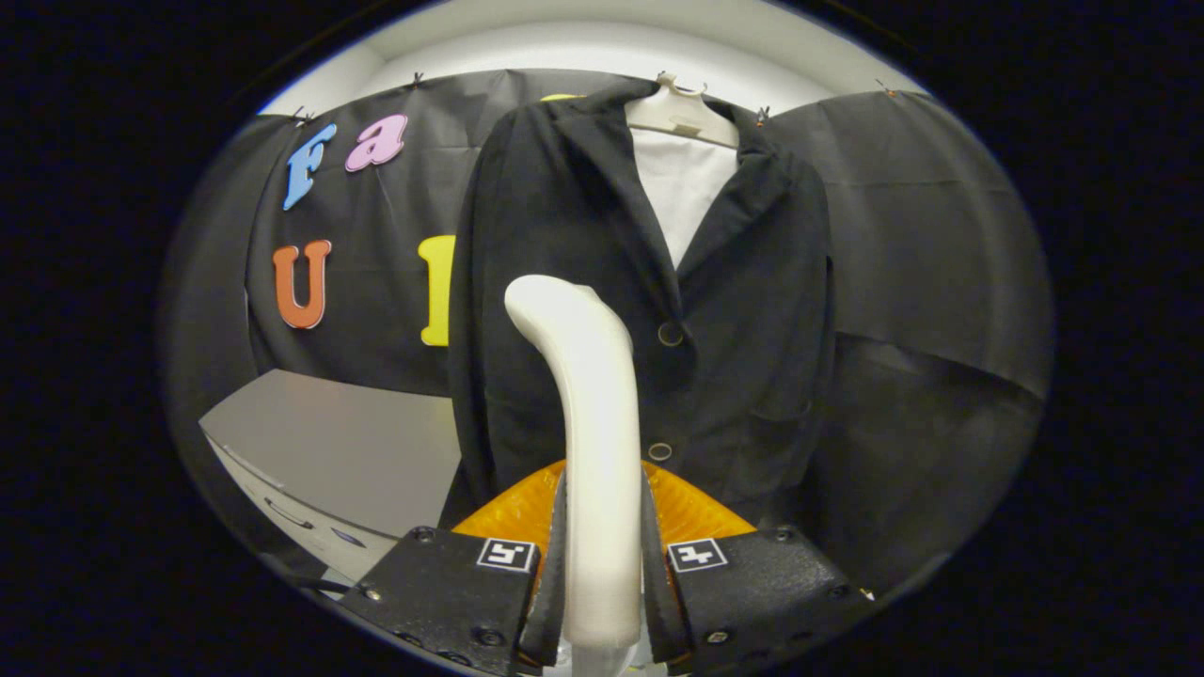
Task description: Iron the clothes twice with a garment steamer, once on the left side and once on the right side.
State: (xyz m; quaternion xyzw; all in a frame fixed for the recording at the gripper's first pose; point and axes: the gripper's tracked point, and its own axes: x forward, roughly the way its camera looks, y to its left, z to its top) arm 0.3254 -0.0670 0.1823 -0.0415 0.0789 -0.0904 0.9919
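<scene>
backdrop: black cloth booth wall (922,244) hanging far behind
gripper (602,564): fingers clamping white plastic steamer handle (588,423)
progress: head sitting near black buttoned jacket (752,310) left front; passes looking pending

My one camera rides the hand-held gripper (602,564), looking forward and slightly upward, close to the hanging black jacket (743,310).

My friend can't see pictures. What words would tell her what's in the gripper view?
The gripper is shut on a white garment steamer, its curved head raised in front of a black jacket. The jacket hangs on a white hanger over a white shirt, with a grey cabinet beside it.
</scene>
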